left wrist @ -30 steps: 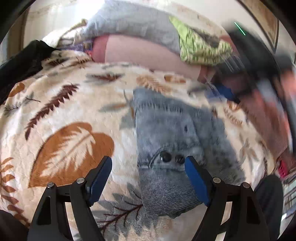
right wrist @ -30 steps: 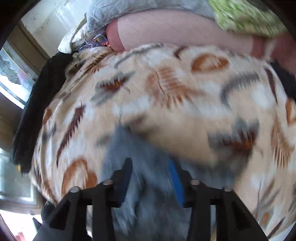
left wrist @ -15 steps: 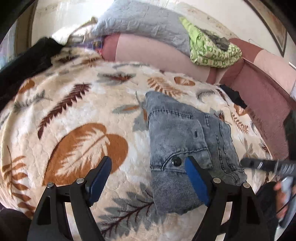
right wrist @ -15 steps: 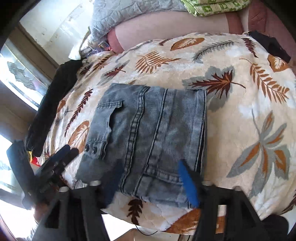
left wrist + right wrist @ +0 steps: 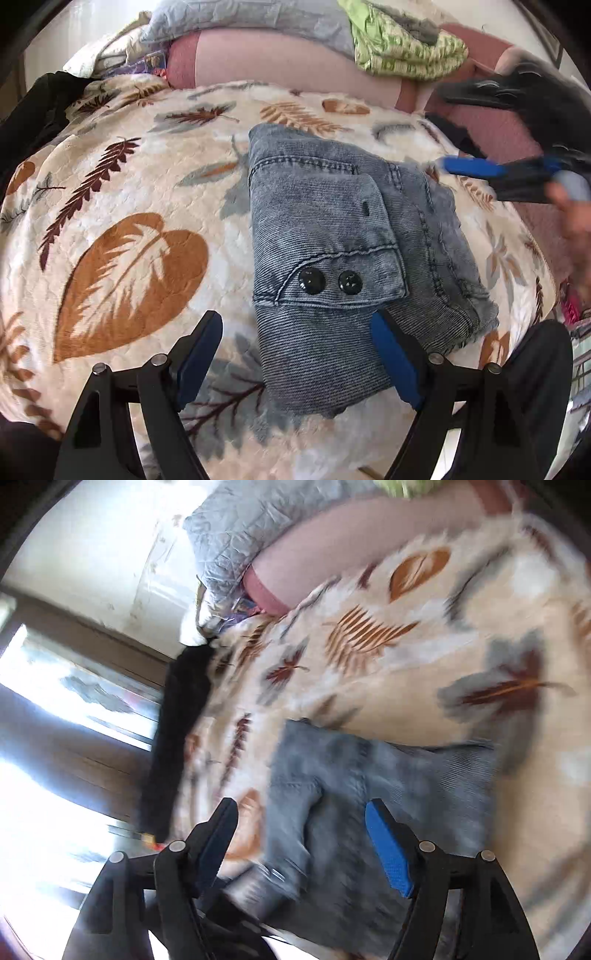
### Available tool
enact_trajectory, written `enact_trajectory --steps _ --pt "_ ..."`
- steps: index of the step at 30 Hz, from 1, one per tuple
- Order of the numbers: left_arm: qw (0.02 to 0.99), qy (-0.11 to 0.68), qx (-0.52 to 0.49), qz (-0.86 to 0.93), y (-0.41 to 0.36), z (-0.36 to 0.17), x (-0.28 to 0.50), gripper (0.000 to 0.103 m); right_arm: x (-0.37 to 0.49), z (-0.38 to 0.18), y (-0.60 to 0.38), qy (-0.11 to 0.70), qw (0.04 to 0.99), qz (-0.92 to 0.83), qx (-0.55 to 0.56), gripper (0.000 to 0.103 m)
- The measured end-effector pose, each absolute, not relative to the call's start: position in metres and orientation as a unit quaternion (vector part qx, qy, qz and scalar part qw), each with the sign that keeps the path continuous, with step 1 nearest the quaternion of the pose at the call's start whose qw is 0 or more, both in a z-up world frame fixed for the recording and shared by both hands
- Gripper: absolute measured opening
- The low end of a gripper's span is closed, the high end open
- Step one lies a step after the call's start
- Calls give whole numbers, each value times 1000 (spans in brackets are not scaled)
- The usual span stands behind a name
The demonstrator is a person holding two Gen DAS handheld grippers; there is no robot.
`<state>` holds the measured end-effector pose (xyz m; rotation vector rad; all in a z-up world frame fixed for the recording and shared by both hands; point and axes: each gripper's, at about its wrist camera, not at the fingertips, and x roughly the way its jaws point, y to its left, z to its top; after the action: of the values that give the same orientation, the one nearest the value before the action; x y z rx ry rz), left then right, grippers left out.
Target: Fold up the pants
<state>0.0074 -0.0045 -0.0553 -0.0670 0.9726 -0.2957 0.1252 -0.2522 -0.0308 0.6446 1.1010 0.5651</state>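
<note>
- Pants [image 5: 332, 236] are lying folded into a compact grey denim bundle on the leaf-print blanket [image 5: 122, 236], pocket flap with two black buttons [image 5: 312, 280] facing up.
- Left tongs [image 5: 297, 354] are hovering spread over the near edge of the pants — blue pads apart, one over bare blanket to the left of the pants, the other over the denim; nothing pinched.
- Right tongs [image 5: 299, 843] are also standing spread, nothing gripped; pants are lying under and beyond the pads. That view is motion-blurred, so whether a pad is touching the cloth — cannot tell.
- In the left wrist view the right tongs are showing blurred past the far right corner of the pants, a hand [image 5: 576, 218] behind them.
- Beyond the pants: pink bolster [image 5: 280, 70] running along the blanket's far edge, grey quilt [image 5: 258, 18] and green patterned cloth [image 5: 402, 51] sitting on top of it.
- Black garment [image 5: 33, 110] is lying at the blanket's far left edge, well apart from the pants.
</note>
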Motion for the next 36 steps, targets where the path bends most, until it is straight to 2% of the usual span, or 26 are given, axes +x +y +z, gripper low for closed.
enact_trajectory --steps 2,3,4,8,9,10,12,13,14,18,22,29,36 --pt "872 467 -36 -143 -5 -57 9 86 142 -76 -255 552 761 195 280 70" --pt "871 468 -36 -144 -3 -58 11 86 143 -86 -257 550 758 193 293 57" --pt "872 467 -31 -140 -5 -58 12 88 139 -83 -259 540 763 196 295 55" --pt "877 459 -26 -142 -5 -60 9 90 103 -49 -262 517 789 189 272 56" --pt "875 460 -31 -144 -3 -61 8 90 94 -44 -264 508 796 190 268 59" --pt "874 463 -37 -145 -2 -61 9 90 80 -43 -267 506 796 193 271 66" --pt "873 463 -39 -145 -2 -62 8 90 71 -71 -268 543 780 178 256 70" --pt "873 463 -38 -145 -2 -62 8 91 70 -83 -273 565 768 172 248 71" --pt "872 465 -37 -146 -3 -62 8 91 64 -87 -276 550 776 178 252 71" --pt "878 457 -30 -143 -2 -47 4 90 39 -61 -296 512 781 192 301 70" --pt "885 434 -87 -146 22 -29 3 90 13 -60 -315 499 783 191 316 70" --pt "820 505 -226 -147 62 -54 44 90 17 -97 -339 528 741 177 374 70" --pt "795 520 -256 -178 42 -60 65 89 39 -112 -340 538 727 177 388 70"
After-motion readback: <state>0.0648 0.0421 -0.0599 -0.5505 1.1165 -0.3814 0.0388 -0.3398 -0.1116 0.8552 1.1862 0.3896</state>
